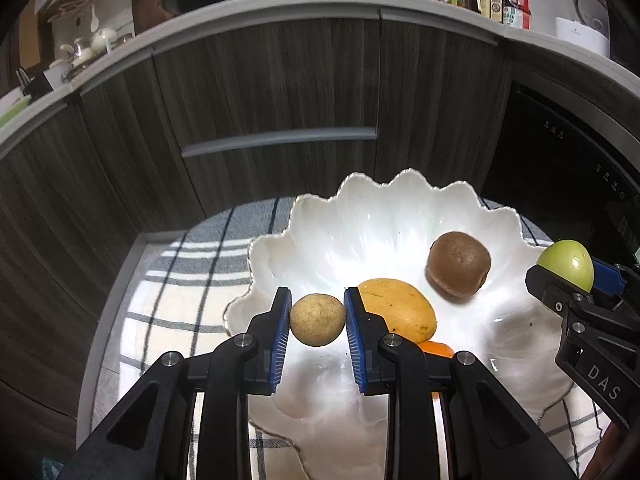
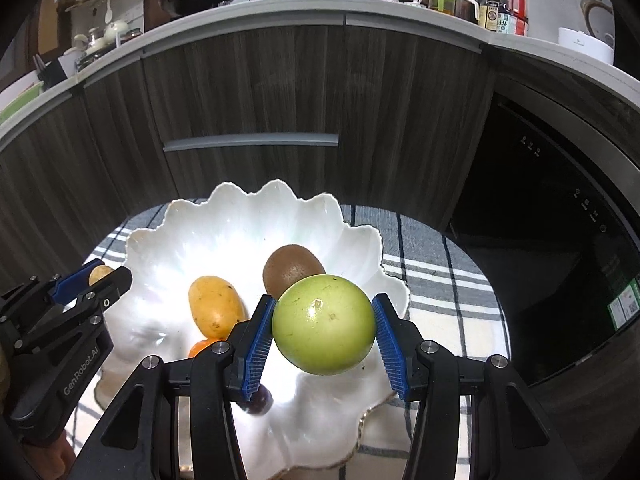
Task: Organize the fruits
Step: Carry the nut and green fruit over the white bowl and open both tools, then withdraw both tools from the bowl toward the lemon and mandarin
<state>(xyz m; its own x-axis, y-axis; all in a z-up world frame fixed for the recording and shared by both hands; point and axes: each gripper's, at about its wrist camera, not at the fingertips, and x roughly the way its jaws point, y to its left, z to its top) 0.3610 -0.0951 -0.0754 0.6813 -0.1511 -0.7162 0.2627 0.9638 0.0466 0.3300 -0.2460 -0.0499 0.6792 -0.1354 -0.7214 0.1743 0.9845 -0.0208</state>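
A white scalloped bowl stands on a checked cloth. In it lie a brown kiwi, a yellow mango, a small orange fruit and a dark grape. My left gripper is shut on a small round tan fruit above the bowl's left side. My right gripper is shut on a green apple above the bowl's right side.
The checked cloth covers a small table. Dark wood cabinets with a grey handle stand behind. A black appliance stands at the right. A counter above holds a wok, a pot and bottles.
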